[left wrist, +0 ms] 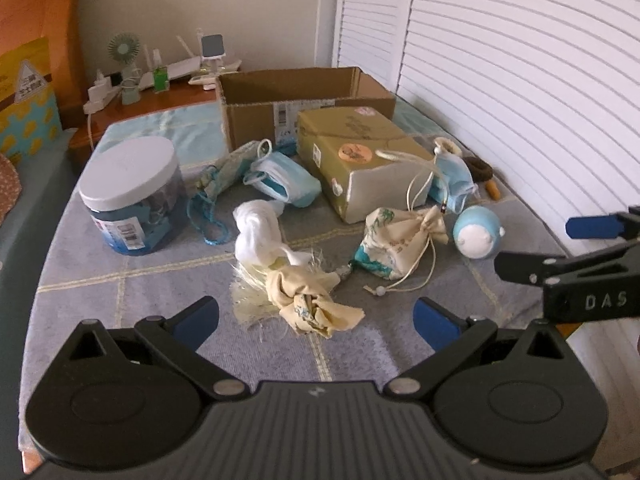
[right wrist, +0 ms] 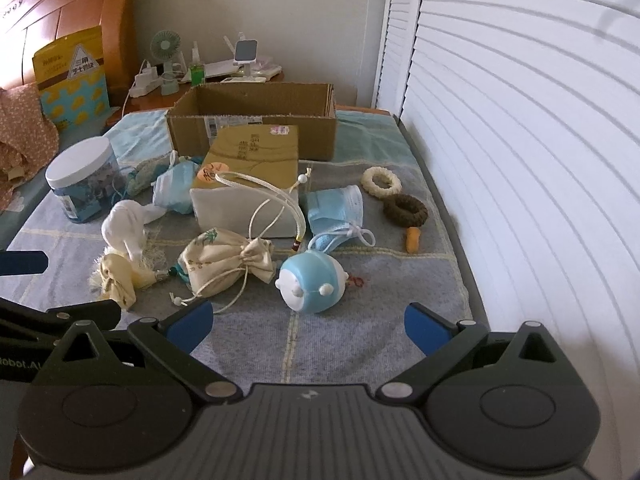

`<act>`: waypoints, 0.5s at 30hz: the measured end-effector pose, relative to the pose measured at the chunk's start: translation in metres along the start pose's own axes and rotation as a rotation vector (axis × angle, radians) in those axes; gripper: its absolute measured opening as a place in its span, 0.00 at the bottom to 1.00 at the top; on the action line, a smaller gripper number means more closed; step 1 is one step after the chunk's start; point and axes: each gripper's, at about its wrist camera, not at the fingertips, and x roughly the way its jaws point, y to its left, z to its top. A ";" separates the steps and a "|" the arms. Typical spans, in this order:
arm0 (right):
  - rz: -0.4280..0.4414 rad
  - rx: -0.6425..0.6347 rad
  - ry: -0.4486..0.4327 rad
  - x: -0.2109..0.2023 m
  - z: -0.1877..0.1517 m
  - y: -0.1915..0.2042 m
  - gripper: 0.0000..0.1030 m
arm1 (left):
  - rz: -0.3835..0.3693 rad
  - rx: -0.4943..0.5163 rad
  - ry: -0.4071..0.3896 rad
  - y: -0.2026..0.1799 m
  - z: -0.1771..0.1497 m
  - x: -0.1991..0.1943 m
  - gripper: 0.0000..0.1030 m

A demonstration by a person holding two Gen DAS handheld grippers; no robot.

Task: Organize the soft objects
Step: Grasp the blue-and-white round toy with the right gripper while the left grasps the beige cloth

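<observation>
Soft objects lie scattered across a towel-covered surface (right wrist: 360, 344), in front of an open cardboard box (right wrist: 256, 120).

A cream drawstring pouch (right wrist: 224, 260) sits mid-surface, touching a knotted yellow cloth (left wrist: 312, 300) on its left; a white cloth bundle (left wrist: 256, 228) lies just behind that. Blue face masks (left wrist: 284, 180) flank a gold carton (right wrist: 248, 172), and a blue-and-white round toy (right wrist: 312, 284) rests near the right gripper (right wrist: 308, 326). Both it and the left gripper (left wrist: 316, 318) hover with fingers spread wide, holding nothing.
</observation>
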 end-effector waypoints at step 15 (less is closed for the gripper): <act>0.029 -0.021 0.068 0.053 -0.019 -0.017 1.00 | -0.057 0.016 -0.013 0.011 -0.010 0.030 0.99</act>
